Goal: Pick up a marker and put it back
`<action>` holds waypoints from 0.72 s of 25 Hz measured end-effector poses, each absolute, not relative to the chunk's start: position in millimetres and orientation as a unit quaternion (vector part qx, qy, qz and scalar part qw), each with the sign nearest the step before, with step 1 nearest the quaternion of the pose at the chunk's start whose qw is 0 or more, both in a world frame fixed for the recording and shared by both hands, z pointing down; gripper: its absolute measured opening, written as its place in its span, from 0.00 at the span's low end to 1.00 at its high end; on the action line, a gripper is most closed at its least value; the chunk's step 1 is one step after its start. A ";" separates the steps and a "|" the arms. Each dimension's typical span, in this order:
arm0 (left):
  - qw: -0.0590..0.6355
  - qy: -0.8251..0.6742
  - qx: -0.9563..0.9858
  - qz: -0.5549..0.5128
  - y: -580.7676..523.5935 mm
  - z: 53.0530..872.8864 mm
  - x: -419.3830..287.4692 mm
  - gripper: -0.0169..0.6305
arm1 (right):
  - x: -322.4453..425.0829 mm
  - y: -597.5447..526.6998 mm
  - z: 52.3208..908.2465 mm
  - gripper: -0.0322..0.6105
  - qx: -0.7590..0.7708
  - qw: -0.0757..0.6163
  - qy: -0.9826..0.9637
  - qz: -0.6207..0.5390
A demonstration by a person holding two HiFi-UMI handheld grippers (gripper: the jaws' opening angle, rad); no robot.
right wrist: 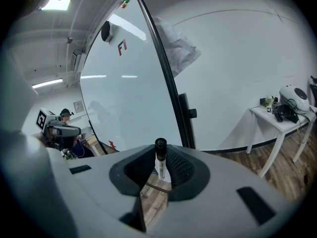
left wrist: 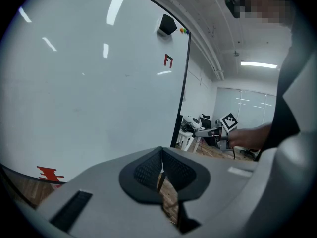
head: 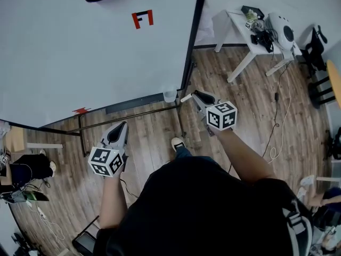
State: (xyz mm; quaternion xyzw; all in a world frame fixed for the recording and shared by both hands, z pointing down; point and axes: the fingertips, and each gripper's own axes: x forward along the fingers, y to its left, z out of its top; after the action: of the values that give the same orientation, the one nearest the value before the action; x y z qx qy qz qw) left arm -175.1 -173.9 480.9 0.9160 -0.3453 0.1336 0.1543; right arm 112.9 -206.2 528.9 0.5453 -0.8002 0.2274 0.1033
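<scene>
A white marker with a black cap stands between the jaws of my right gripper, which is shut on it. In the head view the marker pokes out to the left of the right gripper, near the whiteboard's right edge. A small clear cup hangs on the whiteboard's lower rail just left of it. My left gripper hovers lower left, in front of the whiteboard. Its jaws are shut with nothing between them.
The whiteboard's black frame and its floor stand lie ahead. A white table with equipment stands at the right, with cables on the wooden floor. A seated person is at the far left.
</scene>
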 end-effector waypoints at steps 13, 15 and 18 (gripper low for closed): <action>0.156 -0.348 0.915 0.135 -175.2 482.4 -175.6 0.05 | 110.8 -210.1 529.7 0.14 0.542 0.103 -0.802 0.227; 0.158 -0.349 0.914 0.135 -176.2 483.7 -176.8 0.05 | 108.8 -213.8 529.9 0.15 0.540 0.104 -0.804 0.226; 0.161 -0.352 0.912 0.135 -178.4 486.1 -179.7 0.05 | 105.2 -220.7 530.6 0.14 0.536 0.107 -0.807 0.225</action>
State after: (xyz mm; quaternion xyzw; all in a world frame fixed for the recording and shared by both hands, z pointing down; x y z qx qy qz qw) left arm -179.7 -178.4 486.1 0.9122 -0.3515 0.1352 0.1611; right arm 105.2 -220.7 530.6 0.5361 -0.8066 0.2248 0.1066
